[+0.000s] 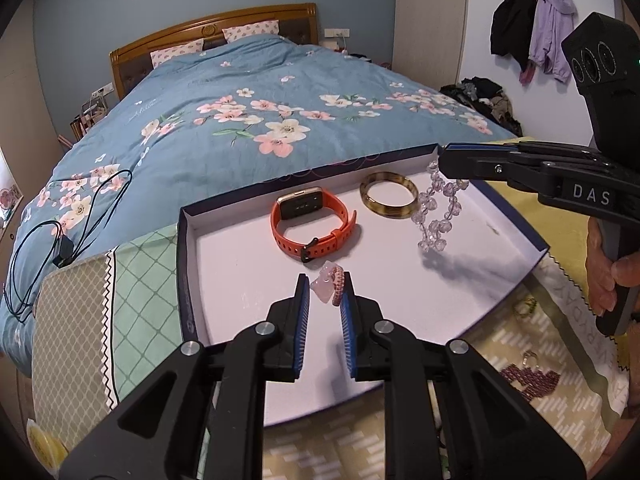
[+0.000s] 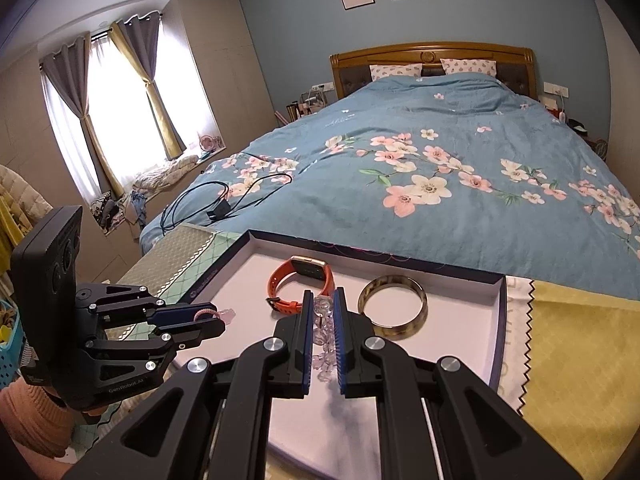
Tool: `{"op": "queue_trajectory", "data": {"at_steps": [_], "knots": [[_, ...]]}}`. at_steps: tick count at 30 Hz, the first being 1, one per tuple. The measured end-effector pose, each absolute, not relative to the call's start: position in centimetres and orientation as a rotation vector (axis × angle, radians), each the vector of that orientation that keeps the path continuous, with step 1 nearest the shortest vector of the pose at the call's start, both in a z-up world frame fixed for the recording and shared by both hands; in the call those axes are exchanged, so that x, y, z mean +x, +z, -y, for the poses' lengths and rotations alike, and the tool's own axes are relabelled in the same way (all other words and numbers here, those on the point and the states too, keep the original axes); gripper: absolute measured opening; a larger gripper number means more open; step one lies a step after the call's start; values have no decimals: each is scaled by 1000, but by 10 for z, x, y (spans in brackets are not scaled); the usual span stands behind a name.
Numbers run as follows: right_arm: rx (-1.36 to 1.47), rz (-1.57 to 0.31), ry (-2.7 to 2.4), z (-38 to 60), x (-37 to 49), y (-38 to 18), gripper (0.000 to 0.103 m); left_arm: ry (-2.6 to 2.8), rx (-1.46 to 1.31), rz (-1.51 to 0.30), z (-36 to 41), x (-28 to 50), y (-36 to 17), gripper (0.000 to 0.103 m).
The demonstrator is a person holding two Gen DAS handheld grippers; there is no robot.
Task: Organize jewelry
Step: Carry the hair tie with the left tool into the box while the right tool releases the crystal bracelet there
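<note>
Left gripper (image 1: 325, 294) clamped on pink braided band with pale pink stone charm (image 1: 328, 287), held above near part of tray (image 1: 188, 280)
Right gripper (image 2: 322, 300) clamped on clear crystal bead bracelet (image 2: 325, 344); beads hang down over tray, right of centre
Tray: shallow, white inside, dark rim, at foot of bed (image 2: 440, 140)
Orange watch (image 1: 310, 224) lies in tray, far centre; amber bangle (image 1: 389, 199) just right of it, apart
Maroon bead string (image 1: 530, 380) outside tray, near right, on patterned cloth
</note>
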State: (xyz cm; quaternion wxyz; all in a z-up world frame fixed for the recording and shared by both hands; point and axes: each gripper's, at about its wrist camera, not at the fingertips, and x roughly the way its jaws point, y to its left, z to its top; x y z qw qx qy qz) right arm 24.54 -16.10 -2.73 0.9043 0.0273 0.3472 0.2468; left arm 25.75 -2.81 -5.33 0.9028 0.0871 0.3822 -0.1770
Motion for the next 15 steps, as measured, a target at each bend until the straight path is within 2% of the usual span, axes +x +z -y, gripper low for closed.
{"op": "queue_trajectory", "data": {"at_steps": [15], "knots": [[24, -788, 453, 165, 259, -52, 8, -367, 234, -867, 46, 288, -77, 16]]}}
